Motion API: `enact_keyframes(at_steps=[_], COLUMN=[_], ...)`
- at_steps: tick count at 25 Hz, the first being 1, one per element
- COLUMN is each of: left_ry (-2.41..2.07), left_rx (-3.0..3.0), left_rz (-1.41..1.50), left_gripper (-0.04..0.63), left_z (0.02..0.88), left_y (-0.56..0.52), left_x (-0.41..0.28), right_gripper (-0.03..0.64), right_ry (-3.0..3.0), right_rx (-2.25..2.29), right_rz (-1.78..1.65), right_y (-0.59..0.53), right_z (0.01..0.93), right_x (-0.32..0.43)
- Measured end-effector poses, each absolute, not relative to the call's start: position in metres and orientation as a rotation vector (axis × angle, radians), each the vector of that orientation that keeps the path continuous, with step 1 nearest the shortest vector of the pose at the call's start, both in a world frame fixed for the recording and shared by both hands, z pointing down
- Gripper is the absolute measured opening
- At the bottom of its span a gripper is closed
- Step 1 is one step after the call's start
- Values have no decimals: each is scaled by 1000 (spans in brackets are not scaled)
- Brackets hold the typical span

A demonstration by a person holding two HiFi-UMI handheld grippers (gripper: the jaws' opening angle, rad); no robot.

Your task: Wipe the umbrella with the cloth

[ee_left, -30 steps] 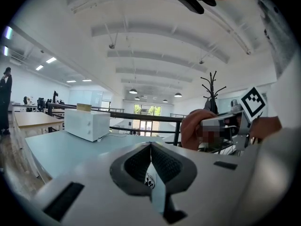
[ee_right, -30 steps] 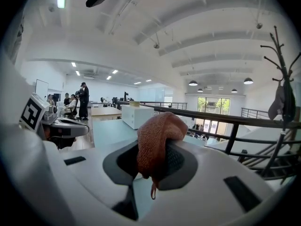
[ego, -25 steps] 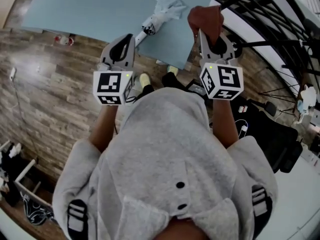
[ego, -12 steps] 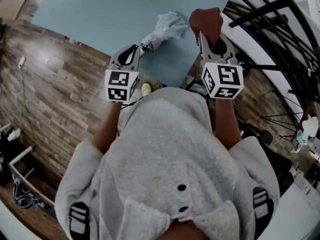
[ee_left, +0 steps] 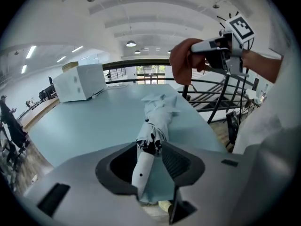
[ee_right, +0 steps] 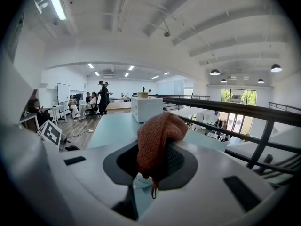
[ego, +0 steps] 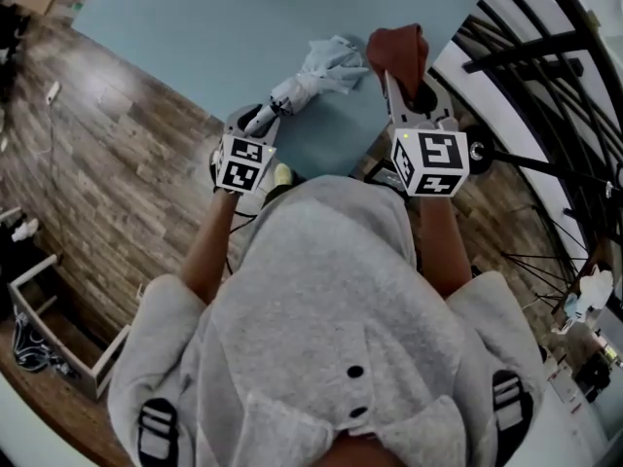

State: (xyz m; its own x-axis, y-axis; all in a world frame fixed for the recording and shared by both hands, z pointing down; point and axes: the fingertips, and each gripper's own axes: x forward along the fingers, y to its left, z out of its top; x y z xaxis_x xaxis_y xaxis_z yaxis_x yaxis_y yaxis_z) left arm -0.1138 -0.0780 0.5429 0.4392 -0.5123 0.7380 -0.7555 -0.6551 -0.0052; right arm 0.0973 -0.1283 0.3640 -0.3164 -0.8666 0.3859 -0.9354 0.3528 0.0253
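Left fingers [ee_left: 176, 163], parting, straddle umbrella [ee_left: 159, 112] (seemingly untouched).

Head view: looking steeply down on table [ego: 195, 37] corner. Gripper views: looking closely across tabletop, sharing white box [ee_left: 80, 81].

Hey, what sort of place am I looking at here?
Probably an open-plan office or workshop: a long table, a black railing, people seated at desks farther back, and strip lights overhead.
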Motion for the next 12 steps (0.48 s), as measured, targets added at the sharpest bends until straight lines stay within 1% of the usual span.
enact_keyframes(at_steps=[4, 12], left_ry=[-1049, -998], left_rx=[2317, 2251], left_rz=[1169, 1276], left_gripper=[164, 164], left_z=[573, 602], left_y=[-79, -82], left_x=[-120, -120], right_gripper=[74, 74], right_ry=[-2283, -2231], right_rx=[1564, 1515], right_rz=[310, 355], right_y=[-136, -148], right_z=[377, 414], right_x=[104, 114])
